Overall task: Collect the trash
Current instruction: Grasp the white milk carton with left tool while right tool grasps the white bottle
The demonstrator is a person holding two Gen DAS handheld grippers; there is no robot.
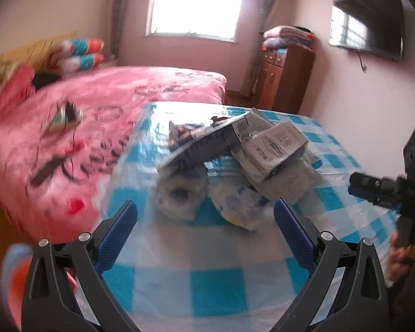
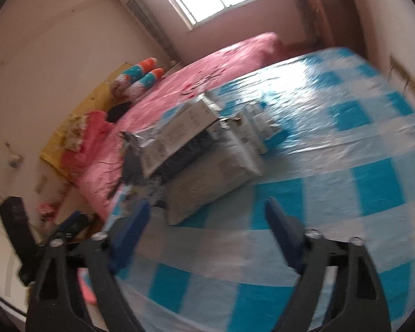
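A heap of trash lies on a table with a blue-and-white checked cloth [image 1: 207, 276]. It holds grey printed cartons [image 1: 274, 146], a flat grey card [image 1: 204, 144] and two crumpled white wrappers [image 1: 179, 196]. My left gripper [image 1: 204, 215] is open and empty just in front of the wrappers. In the right wrist view the same cartons [image 2: 185, 130] are stacked on the cloth [image 2: 332, 193]. My right gripper [image 2: 207, 213] is open and empty, close before the lowest carton [image 2: 207, 188]. The right gripper also shows at the right edge of the left wrist view [image 1: 354, 185].
A bed with a pink cover [image 1: 96, 105] stands close beside the table's left side, with rolled pillows [image 1: 80, 52] at its head. A brown cabinet [image 1: 282, 77] and a wall TV [image 1: 368, 25] are beyond the table. A window [image 1: 196, 2] is at the back.
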